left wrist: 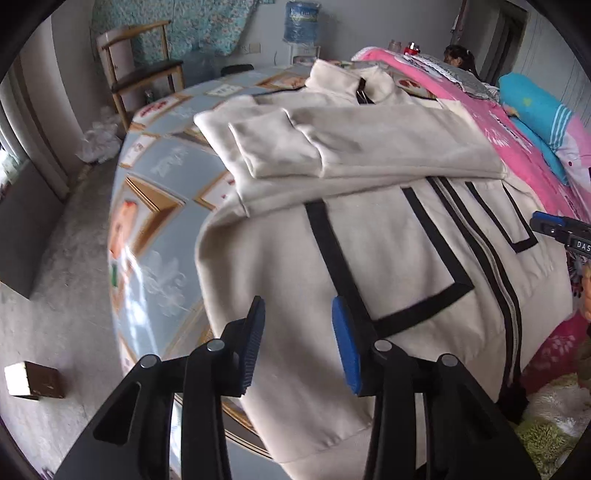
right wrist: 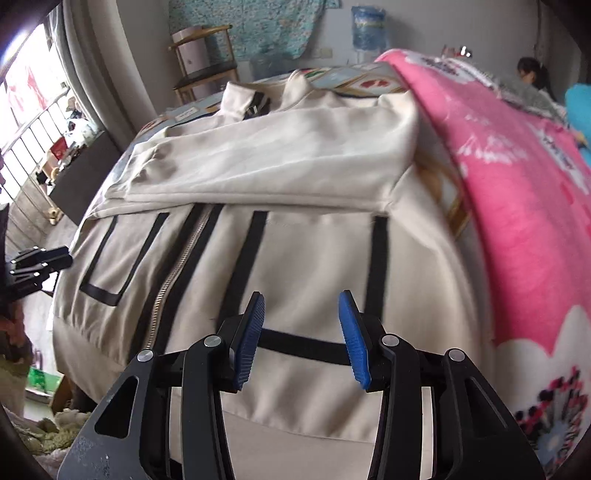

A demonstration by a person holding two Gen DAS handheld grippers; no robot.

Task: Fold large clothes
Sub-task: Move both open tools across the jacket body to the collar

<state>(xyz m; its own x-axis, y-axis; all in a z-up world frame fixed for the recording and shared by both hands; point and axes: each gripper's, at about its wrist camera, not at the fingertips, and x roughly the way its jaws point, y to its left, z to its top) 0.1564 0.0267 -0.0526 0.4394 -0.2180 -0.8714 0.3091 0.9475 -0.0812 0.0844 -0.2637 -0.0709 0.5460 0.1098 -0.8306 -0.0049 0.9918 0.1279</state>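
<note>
A cream zip jacket (left wrist: 388, 236) with black trim lies front up on the bed, both sleeves (left wrist: 332, 147) folded across its chest. It also shows in the right wrist view (right wrist: 295, 258). My left gripper (left wrist: 297, 314) is open and empty, hovering over the jacket's lower left part near the hem. My right gripper (right wrist: 301, 306) is open and empty above the lower right pocket outline. The right gripper's tip shows at the right edge of the left wrist view (left wrist: 561, 230); the left gripper shows at the left edge of the right wrist view (right wrist: 37, 266).
The bed has a blue patterned sheet (left wrist: 162, 177) and a pink blanket (right wrist: 517, 203) along its right side. A wooden chair (left wrist: 144, 74) and a water dispenser (left wrist: 301, 26) stand at the far wall. A person (right wrist: 532, 74) sits beyond the bed.
</note>
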